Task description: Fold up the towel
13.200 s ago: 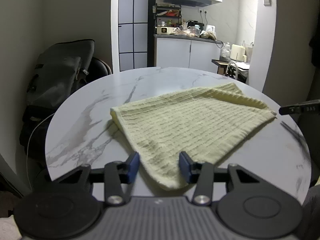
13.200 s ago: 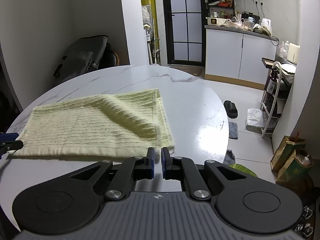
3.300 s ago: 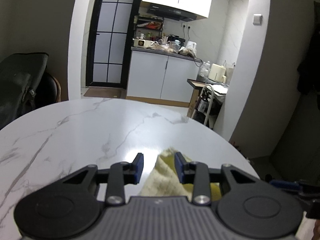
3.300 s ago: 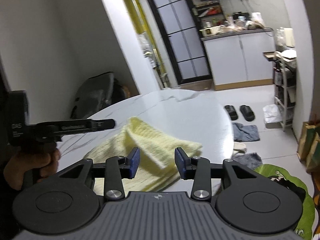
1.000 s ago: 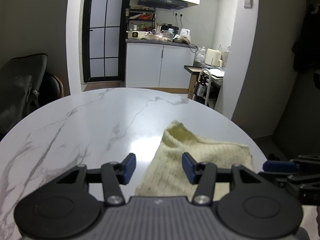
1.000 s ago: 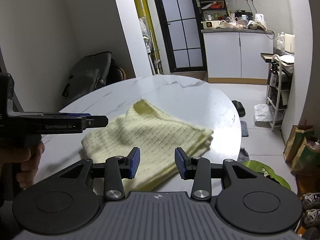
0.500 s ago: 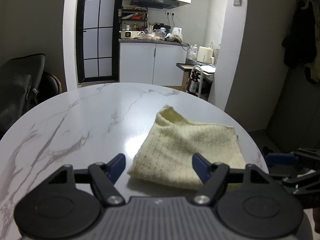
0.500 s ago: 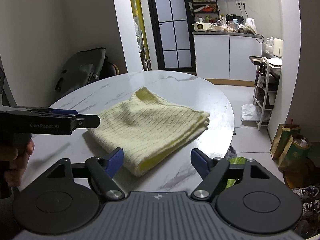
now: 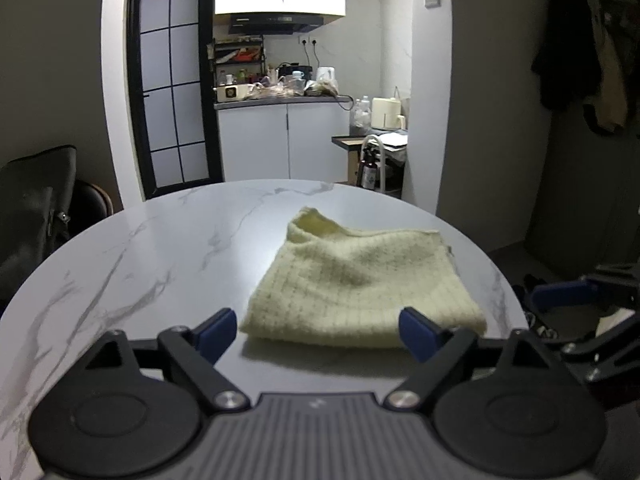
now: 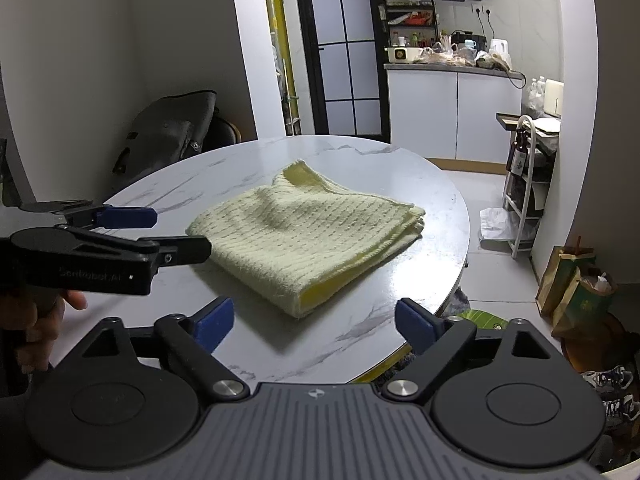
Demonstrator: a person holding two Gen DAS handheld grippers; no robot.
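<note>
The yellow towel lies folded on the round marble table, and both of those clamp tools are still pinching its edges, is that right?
Not quite. The yellow towel does lie folded on the round marble table, but neither tool pinches it. The right wrist view shows the right gripper and the left gripper open, their jaws just widened, nothing between them.

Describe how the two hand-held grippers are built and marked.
Both are black. The right hand-held gripper has angular linkage arms, blue pads, silver pivot bolts, round discs and a ribbed grey body. The left hand-held gripper, seen sideways, carries pale lettering too blurred to read.
</note>
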